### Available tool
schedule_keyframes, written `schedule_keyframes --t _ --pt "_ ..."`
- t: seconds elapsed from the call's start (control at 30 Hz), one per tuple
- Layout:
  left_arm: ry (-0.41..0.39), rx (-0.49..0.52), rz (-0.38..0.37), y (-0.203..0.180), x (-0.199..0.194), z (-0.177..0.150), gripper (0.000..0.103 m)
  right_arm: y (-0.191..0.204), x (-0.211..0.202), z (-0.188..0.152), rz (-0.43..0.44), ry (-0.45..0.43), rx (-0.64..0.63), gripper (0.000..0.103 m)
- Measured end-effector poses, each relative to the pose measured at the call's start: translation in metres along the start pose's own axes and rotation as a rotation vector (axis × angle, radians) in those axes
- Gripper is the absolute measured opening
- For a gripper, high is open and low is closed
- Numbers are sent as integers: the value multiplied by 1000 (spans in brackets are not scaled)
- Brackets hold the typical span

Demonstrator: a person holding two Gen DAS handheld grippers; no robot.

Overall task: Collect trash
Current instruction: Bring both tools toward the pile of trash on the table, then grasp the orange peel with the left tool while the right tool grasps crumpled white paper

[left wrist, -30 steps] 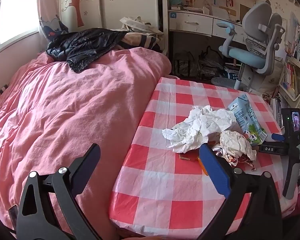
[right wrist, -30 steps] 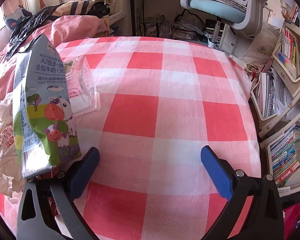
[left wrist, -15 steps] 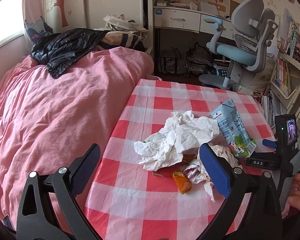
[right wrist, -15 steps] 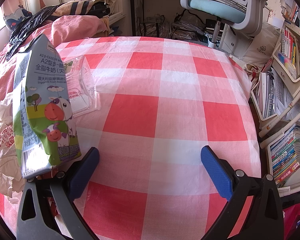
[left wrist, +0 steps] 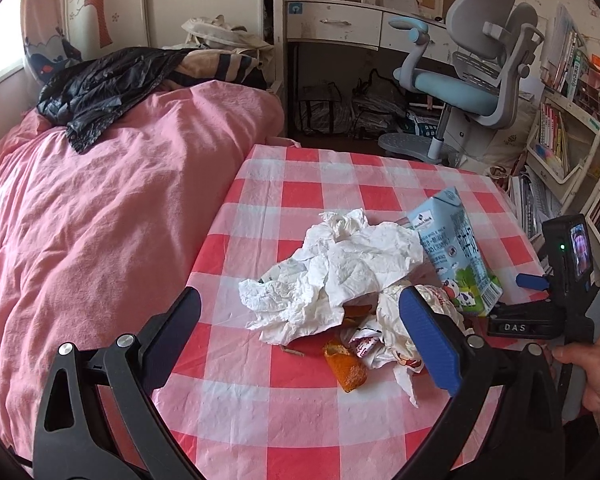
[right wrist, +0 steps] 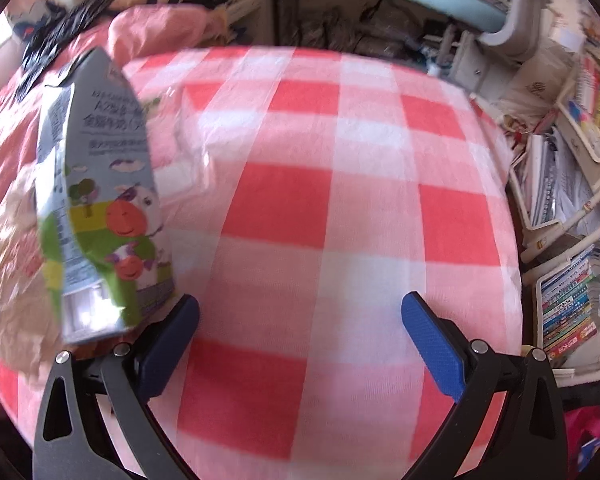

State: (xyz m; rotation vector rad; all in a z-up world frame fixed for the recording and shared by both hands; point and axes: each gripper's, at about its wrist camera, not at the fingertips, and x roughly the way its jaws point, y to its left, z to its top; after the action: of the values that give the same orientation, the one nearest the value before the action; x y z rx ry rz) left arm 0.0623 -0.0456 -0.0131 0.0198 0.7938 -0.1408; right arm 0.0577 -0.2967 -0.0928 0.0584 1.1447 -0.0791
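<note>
A trash pile sits on the red-checked table: crumpled white paper, a blue milk carton, a crumpled wrapper and an orange peel. My left gripper is open above the table's near edge, its right finger over the wrapper. My right gripper is open and empty, low over the table; the milk carton stands just left of its left finger. The right gripper's body shows right of the pile in the left wrist view.
A pink bed with a black jacket adjoins the table's left side. A desk chair stands beyond the table. Bookshelves line the right. A clear plastic tray lies behind the carton.
My left gripper has moved in toward the trash pile, which now sits closer and more central. My right gripper has just started to move; its view is blurred and the carton looks closer.
</note>
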Motion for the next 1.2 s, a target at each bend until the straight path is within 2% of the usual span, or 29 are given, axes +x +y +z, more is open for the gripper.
schedule_keyframes --t 0.13,0.27,0.37,0.47,0.5,0.57,0.63,0.67,0.73,0.87,0.93,1.0,1.07,1.1,1.13,1.2 --pt "5 -85 -10 31 -1 2 96 -6 -30 -14 -27 -50 -39 97" --pt "32 -156 -13 54 1 -2 96 0 -73 -25 0 -218 -75 97" --pt "59 -160 2 57 5 -6 95 8 -93 -33 89 -306 -66 97" --pt "103 -136 9 52 11 -13 92 26 -102 -35 117 -359 -118 97" --pt "126 -128 0 50 13 -16 87 33 -103 -35 109 -377 -146 97" --pt "194 -138 -55 45 22 -26 77 38 -105 -31 98 -390 -170 97" --pt "279 -155 -127 36 35 -39 63 39 -105 -30 116 -393 -165 97" --pt "313 -152 -159 29 42 -45 62 39 -104 -28 123 -394 -160 97" --pt "324 -130 -184 14 48 -51 60 40 -103 -28 137 -398 -151 96" --pt "303 -71 -105 -9 56 -51 60 45 -110 -28 202 -425 -167 94" --pt "318 -83 -94 -12 63 -51 60 50 -116 -30 265 -440 -205 85" --pt "324 -87 -94 -14 69 -51 60 57 -120 -31 341 -448 -248 82" --pt "317 -86 -105 -15 71 -50 54 68 -118 -32 396 -429 -292 77" --pt "319 -76 -115 -16 72 -50 42 74 -116 -33 419 -417 -309 75" --pt "331 -62 -127 -18 75 -50 26 80 -113 -32 443 -403 -325 74" --pt "340 -40 -133 -17 76 -53 21 93 -106 -29 473 -378 -343 70"
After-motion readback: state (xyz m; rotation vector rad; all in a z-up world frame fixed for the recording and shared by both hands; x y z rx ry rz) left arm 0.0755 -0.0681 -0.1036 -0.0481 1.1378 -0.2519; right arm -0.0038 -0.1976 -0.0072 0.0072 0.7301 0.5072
